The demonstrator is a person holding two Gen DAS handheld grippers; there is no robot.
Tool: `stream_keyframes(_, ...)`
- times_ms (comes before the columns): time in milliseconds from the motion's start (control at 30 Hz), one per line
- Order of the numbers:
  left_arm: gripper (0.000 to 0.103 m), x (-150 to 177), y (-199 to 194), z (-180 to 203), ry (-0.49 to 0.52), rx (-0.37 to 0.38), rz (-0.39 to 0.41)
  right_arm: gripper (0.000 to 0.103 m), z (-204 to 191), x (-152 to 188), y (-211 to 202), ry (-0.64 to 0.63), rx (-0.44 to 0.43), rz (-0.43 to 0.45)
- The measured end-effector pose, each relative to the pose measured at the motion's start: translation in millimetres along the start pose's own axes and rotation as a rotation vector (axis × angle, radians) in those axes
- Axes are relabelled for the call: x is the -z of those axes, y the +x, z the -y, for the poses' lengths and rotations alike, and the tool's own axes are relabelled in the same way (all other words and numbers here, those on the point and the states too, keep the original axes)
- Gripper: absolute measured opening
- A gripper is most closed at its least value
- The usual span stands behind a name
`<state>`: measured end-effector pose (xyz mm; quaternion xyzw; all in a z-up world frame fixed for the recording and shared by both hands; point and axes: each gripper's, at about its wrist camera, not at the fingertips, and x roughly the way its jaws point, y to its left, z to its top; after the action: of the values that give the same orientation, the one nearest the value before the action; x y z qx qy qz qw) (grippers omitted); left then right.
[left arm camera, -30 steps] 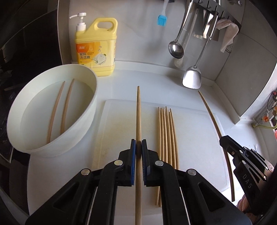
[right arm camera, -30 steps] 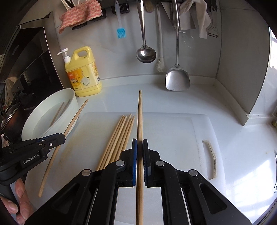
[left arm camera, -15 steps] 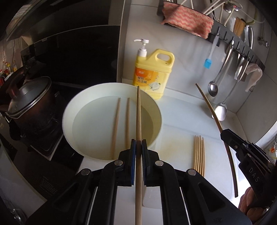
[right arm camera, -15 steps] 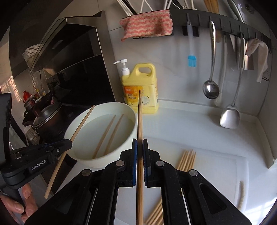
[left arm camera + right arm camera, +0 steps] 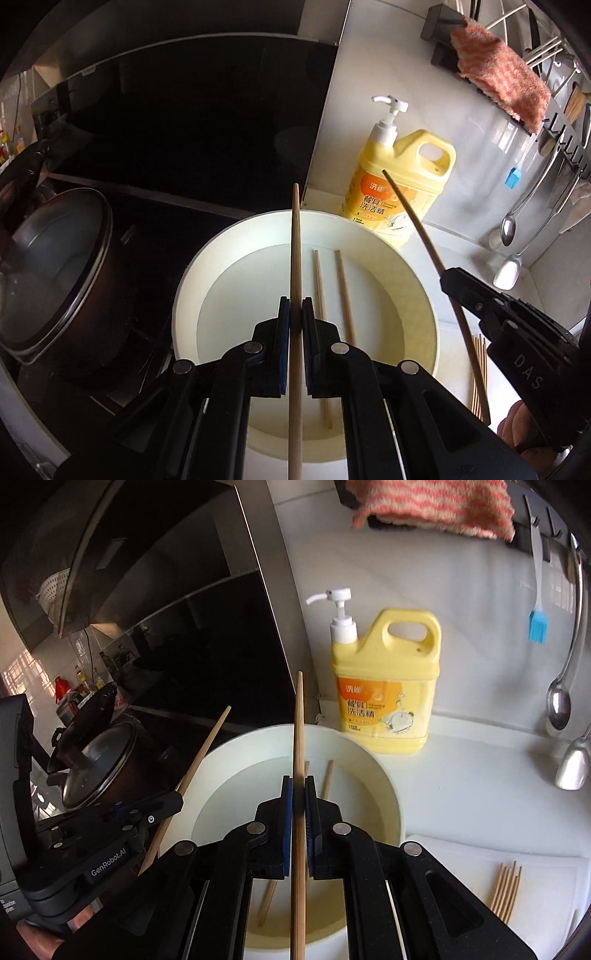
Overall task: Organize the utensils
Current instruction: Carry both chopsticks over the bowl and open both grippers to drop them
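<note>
My left gripper (image 5: pixel 295 314) is shut on a wooden chopstick (image 5: pixel 295 240) and hangs over the white basin (image 5: pixel 417 288). Two chopsticks (image 5: pixel 319 295) lie in the basin's water. My right gripper (image 5: pixel 298 790) is shut on another chopstick (image 5: pixel 299 720), also above the basin (image 5: pixel 384 786). In the left wrist view, the right gripper (image 5: pixel 454 280) with its slanted chopstick (image 5: pixel 413 218) stands at the right. In the right wrist view, the left gripper (image 5: pixel 173 801) holds its chopstick (image 5: pixel 207 746) at the left. A bundle of several chopsticks (image 5: pixel 506 893) lies on the white cutting board (image 5: pixel 461 864).
A yellow detergent bottle (image 5: pixel 388 686) stands against the wall behind the basin. A lidded pot (image 5: pixel 48 266) sits on the dark stove to the left. A ladle (image 5: pixel 559 701), a blue brush (image 5: pixel 537 624) and a striped cloth (image 5: pixel 498 85) hang on the wall rail.
Both grippers have swung left from over the cutting board to above the basin, each still carrying its chopstick. The bundle on the board now lies off to the right.
</note>
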<state>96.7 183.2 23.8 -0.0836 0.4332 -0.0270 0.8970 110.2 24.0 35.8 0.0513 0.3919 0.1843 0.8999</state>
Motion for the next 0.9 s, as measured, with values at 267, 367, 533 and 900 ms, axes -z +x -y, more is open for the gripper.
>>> stream_keyframes(267, 0.007, 0, 56, -13, 0.025, 0.044, -0.111, 0.006, 1, 13, 68, 0.081, 0.032, -0.143)
stream_keyframes(367, 0.007, 0, 68, -14, 0.031, 0.055, -0.134, 0.006, 1, 18, 84, 0.095, 0.047, -0.181)
stream_keyframes(533, 0.007, 2, 84, -20, 0.033, 0.070, -0.170, 0.006, 2, 26, 101, 0.119, 0.060, -0.232)
stream_keyframes(900, 0.007, 8, 105, -24, 0.029, 0.054, -0.250, 0.006, 1, 32, 116, 0.135, 0.087, -0.292)
